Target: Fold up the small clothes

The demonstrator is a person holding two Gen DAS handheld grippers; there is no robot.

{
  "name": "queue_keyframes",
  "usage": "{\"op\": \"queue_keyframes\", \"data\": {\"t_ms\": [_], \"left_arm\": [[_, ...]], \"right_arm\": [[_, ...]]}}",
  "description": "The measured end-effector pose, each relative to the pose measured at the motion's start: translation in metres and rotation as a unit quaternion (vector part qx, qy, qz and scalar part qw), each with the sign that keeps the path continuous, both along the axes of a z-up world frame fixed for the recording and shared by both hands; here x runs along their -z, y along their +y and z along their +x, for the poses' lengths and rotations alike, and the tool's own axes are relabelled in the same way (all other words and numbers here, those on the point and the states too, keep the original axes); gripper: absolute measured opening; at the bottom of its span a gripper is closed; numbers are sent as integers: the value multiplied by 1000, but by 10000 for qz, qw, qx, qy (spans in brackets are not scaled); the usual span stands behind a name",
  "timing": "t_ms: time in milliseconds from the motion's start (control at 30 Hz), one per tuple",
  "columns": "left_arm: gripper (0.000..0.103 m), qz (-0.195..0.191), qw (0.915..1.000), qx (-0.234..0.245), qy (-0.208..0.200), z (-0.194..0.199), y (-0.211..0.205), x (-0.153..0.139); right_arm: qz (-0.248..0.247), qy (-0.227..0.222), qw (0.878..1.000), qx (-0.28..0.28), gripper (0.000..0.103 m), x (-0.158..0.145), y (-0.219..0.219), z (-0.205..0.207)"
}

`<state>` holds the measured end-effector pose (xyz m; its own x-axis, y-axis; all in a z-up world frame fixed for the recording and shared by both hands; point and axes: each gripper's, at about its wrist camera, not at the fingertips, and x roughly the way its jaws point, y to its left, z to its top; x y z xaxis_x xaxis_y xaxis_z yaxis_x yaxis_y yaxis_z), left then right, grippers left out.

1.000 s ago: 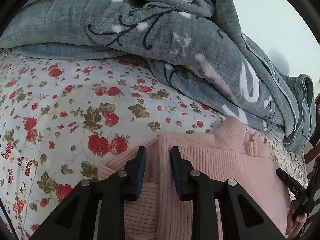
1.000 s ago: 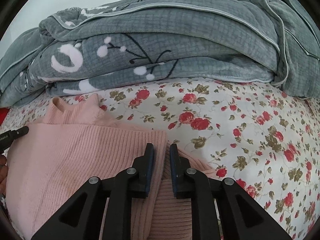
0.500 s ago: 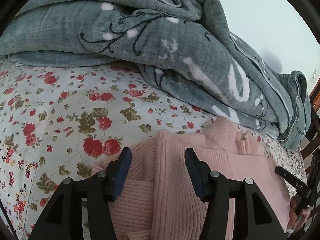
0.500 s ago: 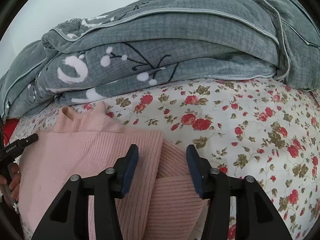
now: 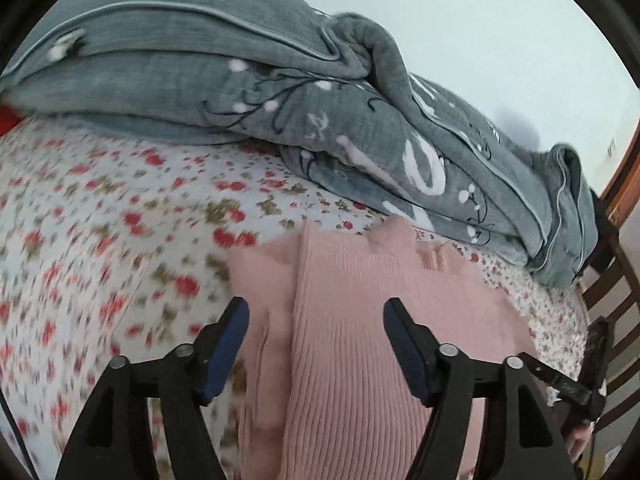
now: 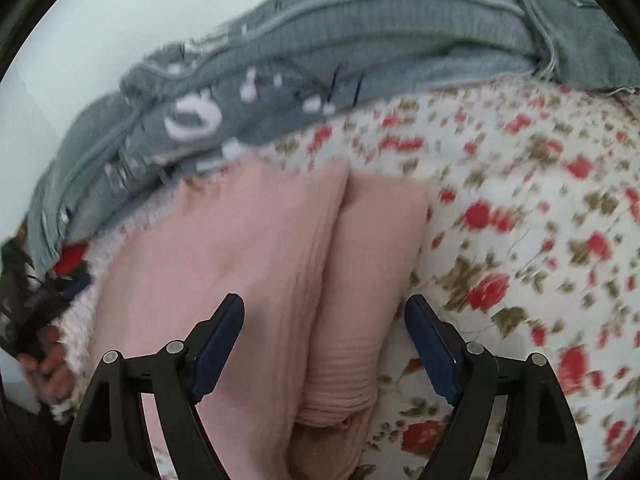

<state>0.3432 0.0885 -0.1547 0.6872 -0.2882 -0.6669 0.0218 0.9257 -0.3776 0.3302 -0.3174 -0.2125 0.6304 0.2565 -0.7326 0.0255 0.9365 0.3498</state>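
A pink ribbed sweater lies partly folded on the floral bedsheet, its collar toward the grey blanket. My left gripper hovers above the sweater's folded left edge, jaws opening wide, nothing pressed between the pads. In the right wrist view the same sweater shows a folded flap along its right side. My right gripper hangs over that flap with jaws opening, the cloth lying loose below them. Both views are blurred by motion.
A bunched grey patterned blanket runs along the back of the bed, also seen as the blanket in the right view. Dark wooden bed rails stand at the right. A hand holds the other gripper at the left edge.
Both grippers went from shut on the sweater's folded edges to wide open, letting the cloth go. Both pulled back and away, so more of the sweater shows.
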Motion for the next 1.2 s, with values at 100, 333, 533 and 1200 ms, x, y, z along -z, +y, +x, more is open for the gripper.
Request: {"op": "queue_keyframes", "data": {"t_ms": [100,333,533,1200], "left_arm": [[70,-59,9994,33,352,1,3,24],[70,-236,9985,88,483,3,6,48],[49,-416,9983,61,393,3,10,47],[22,-642,9969,411,202,-51,-15,20]], "right_arm": [[-205,-11,9998,-20,82,-2,5,-1],[-227,-52,9997,-27,79,-2,2,-6],[-283,-70,9995,-88,73,-1,8,2],[176,-778,9966,-201,21,-37,-28,-58]]}}
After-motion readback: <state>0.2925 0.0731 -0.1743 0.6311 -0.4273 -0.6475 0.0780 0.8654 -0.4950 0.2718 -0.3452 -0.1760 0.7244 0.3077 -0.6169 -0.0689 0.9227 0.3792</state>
